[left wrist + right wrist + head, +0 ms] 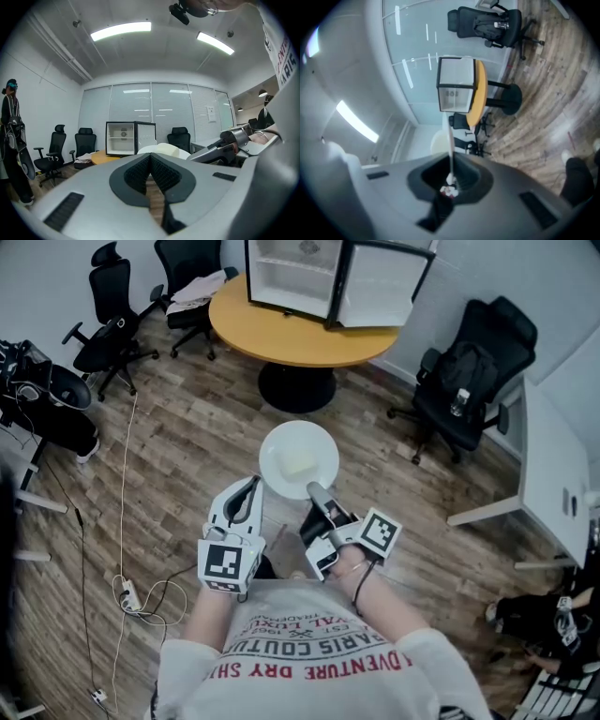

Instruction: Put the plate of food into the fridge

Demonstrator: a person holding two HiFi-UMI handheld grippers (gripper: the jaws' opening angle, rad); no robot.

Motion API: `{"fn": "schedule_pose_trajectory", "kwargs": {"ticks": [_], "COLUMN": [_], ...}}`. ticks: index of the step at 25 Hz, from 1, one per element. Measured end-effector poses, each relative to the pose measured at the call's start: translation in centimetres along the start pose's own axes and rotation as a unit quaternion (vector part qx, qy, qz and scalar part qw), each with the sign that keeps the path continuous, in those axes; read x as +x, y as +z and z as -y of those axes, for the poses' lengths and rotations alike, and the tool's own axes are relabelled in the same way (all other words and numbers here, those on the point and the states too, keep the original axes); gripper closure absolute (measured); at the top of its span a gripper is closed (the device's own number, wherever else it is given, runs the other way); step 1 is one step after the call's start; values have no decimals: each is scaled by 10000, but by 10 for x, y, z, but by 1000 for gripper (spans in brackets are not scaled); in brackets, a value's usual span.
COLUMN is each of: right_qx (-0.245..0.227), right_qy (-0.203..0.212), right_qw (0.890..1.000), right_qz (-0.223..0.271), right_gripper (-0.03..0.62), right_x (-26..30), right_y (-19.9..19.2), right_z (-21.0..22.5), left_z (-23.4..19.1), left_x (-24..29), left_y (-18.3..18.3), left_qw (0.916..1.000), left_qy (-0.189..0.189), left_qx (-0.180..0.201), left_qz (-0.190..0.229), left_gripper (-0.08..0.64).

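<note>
A white plate [298,457] carrying a pale piece of food [300,466] hangs in the air above the wooden floor. My right gripper [316,491] is shut on its near rim; in the right gripper view the plate [450,140] shows edge-on as a thin white line between the jaws [451,177]. My left gripper [254,484] is shut and holds nothing, its tip beside the plate's left rim; the plate [161,149] rises just beyond its jaws [150,159]. The small fridge [323,277] stands on the round table [281,334] ahead, door swung open, shelves bare.
Black office chairs [112,315] stand at the left and one [469,381] at the right of the table. A white desk [553,474] is at the right. Cables and a power strip [128,594] lie on the floor at the left.
</note>
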State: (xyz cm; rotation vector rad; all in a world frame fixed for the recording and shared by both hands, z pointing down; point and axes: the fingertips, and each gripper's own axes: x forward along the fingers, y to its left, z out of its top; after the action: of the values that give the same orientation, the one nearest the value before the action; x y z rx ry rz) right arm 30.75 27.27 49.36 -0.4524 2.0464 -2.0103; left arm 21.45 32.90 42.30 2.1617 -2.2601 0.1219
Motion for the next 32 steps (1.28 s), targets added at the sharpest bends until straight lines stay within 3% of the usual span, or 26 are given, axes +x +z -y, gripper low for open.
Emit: {"fn": "schedule_pose_trajectory", "kwargs": {"ticks": [7,28,32], "right_qx": [-24,80,122], "right_qy": [-98,-12,-55], "right_qw": [9999,9972,9974], "right_qz": [89,739,706], "right_gripper": [555,555,555], "right_x": [21,213,239], "right_y": [5,23,24], "right_z": [7,-26,-25], "left_z": [-22,-202,-225], "left_x": [14,119,131], "left_y": [-8,11,6], "left_qw": [9999,9985,9985], "left_qy": [-22,-507,-448], "left_qx": [-124,-209,-302], "left_qz": [-11,-51,-102], "left_gripper": [529,529,529]}}
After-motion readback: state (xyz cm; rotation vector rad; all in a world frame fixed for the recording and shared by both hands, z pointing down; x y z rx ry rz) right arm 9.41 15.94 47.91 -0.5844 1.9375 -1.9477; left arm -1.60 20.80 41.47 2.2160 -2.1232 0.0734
